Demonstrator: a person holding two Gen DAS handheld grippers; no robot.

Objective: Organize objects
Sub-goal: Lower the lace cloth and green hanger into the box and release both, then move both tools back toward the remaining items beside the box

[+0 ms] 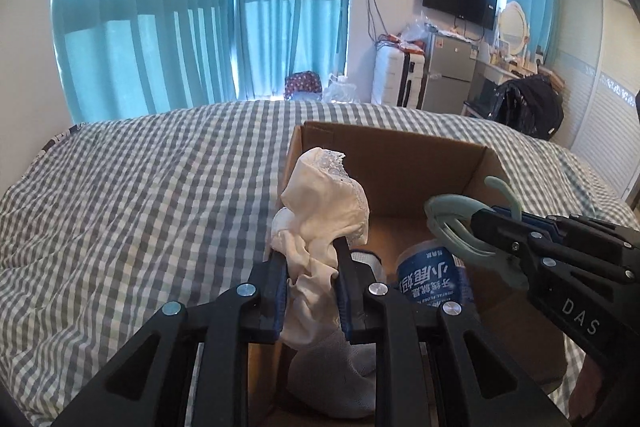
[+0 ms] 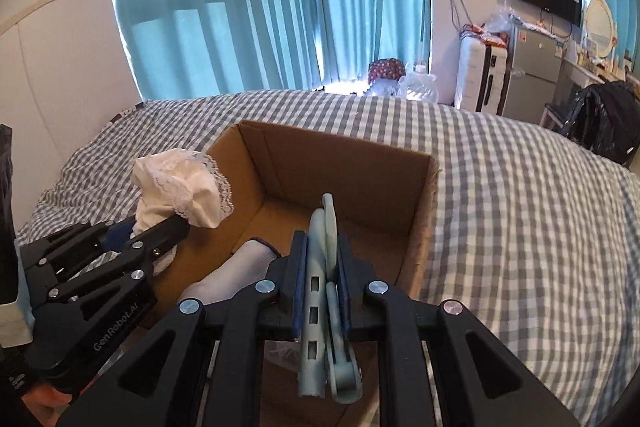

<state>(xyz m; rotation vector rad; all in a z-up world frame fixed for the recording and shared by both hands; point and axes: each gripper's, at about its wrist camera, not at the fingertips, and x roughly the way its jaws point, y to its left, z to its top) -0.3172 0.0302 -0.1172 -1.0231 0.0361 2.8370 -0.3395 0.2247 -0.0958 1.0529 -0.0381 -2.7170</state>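
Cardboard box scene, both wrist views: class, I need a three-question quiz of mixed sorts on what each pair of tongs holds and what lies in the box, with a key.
1. True or false: the left tongs are shut on a cream lace-trimmed cloth.
2. Multiple choice: the right tongs grip A) a bottle, B) a pale green folding hanger, C) a sock.
3. Fill in: inside the cardboard box, on the checked bedcover, lie a white sock and a blue-labelled ____.

Key: 1 true; 2 B; 3 container.
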